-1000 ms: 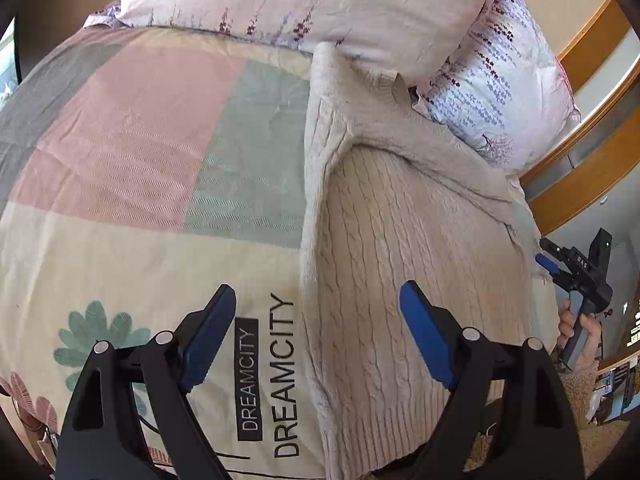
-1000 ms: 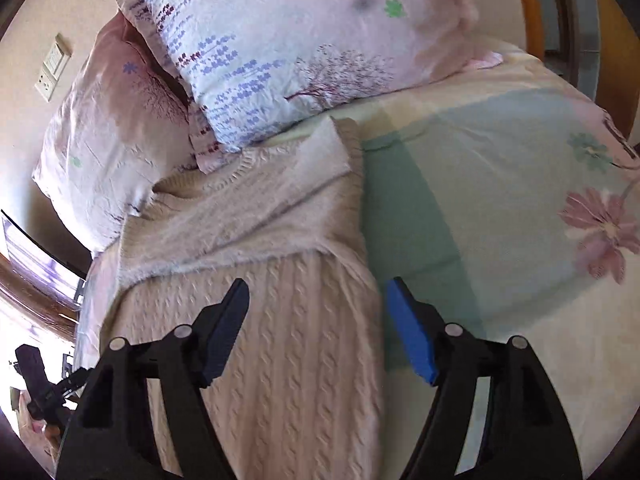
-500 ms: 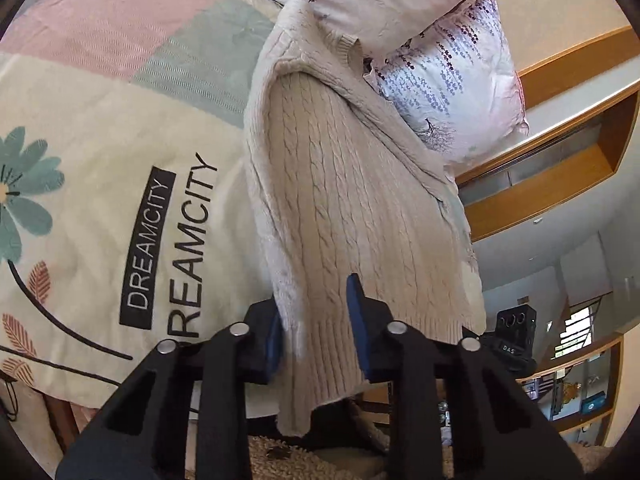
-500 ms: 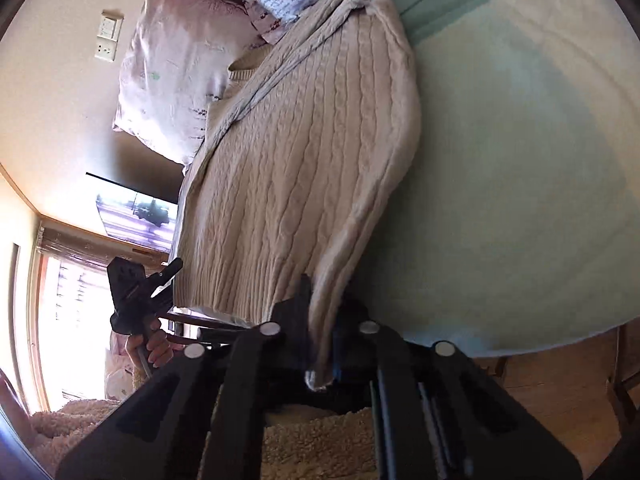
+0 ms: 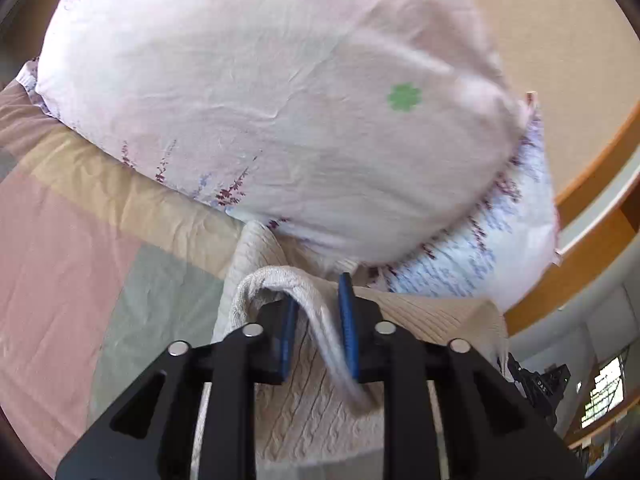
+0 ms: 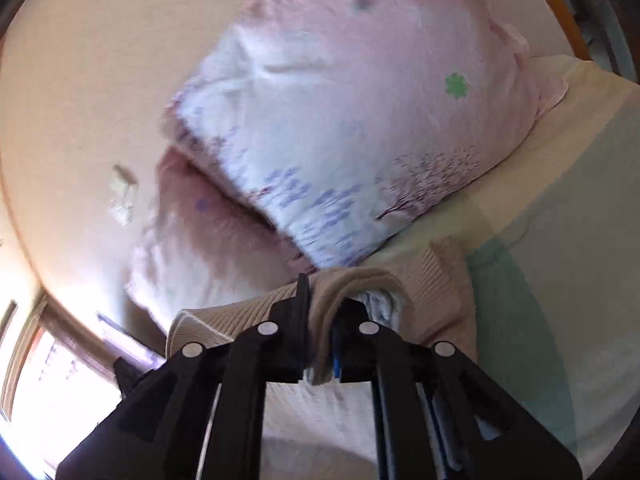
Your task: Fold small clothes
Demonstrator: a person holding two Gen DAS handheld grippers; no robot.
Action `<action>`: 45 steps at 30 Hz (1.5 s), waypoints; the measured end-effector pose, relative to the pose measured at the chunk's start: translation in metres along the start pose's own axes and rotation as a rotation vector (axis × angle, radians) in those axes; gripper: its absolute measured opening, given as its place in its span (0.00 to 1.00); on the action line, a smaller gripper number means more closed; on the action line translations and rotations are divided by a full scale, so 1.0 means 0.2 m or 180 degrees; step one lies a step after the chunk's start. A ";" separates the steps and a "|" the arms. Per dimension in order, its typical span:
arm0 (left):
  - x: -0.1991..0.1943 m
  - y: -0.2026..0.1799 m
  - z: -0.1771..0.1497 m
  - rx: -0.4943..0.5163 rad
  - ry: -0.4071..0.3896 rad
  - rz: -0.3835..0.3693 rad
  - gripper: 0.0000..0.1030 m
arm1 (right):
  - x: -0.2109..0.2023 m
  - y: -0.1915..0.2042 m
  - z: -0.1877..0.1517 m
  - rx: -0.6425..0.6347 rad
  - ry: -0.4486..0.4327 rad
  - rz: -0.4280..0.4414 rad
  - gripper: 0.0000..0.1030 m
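Note:
A beige cable-knit sweater [image 5: 304, 408] lies on the bed, its top end near the pillows. My left gripper [image 5: 316, 320] is shut on the sweater's ribbed hem, which drapes over the left finger. My right gripper [image 6: 320, 328] is shut on the other corner of the sweater [image 6: 436, 300], whose hem loops over the right finger. Both grippers hold the hem above the sweater's upper part, close to the pillows. The sweater under the held hem is partly hidden by the fingers.
Two floral pillows [image 5: 280, 100] [image 6: 352, 120] lean against the beige wall right ahead. A patchwork bedspread [image 5: 80, 260] [image 6: 560, 220] spreads to both sides. A wooden headboard edge [image 5: 592, 168] runs at the right. The other gripper [image 5: 536, 380] shows at lower right.
Both grippers closed on the sweater's bottom hem at the bed's edge, then carried it up and forward over the sweater toward the pillows.

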State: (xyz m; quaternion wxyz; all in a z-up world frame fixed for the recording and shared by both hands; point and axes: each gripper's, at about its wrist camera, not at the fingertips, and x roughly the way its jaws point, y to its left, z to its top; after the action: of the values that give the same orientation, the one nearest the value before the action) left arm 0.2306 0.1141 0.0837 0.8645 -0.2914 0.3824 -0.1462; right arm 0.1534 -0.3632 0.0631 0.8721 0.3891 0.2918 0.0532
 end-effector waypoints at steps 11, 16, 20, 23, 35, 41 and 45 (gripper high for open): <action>0.01 0.33 -0.03 -0.0287 0.0480 -0.0213 0.75 | -0.04 -0.08 -0.11 -0.0411 0.0164 -0.0147 0.75; 0.18 0.36 -0.15 -0.0522 0.0742 -0.0241 0.56 | 0.01 0.03 -0.19 -0.0541 0.0365 -0.0035 0.75; 0.25 0.33 -0.20 -0.0803 0.0686 -0.0390 0.24 | -0.07 0.03 -0.20 -0.0531 0.0350 0.0056 0.75; 0.19 0.17 -0.20 -0.0782 0.0552 -0.0846 0.18 | -0.19 -0.03 -0.16 -0.0470 0.0248 0.0072 0.76; 0.90 -1.01 -0.63 -0.0888 0.1998 -0.2773 0.17 | -0.44 -0.29 0.04 -0.0145 -0.0093 -0.0260 0.79; 0.49 -0.86 -0.43 0.0289 0.0987 -0.1569 0.76 | -0.23 -0.37 0.14 0.0036 0.0610 0.0029 0.93; 0.41 -0.74 -0.42 0.0853 0.0822 -0.0388 0.84 | 0.08 -0.32 0.14 -0.0020 0.1304 -0.0076 0.93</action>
State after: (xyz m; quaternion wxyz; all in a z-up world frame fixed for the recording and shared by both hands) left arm 0.2184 -0.0743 0.0818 0.8289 -0.1752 0.4490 -0.2841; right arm 0.1744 -0.4209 0.0247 0.7963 0.3639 0.4676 0.1217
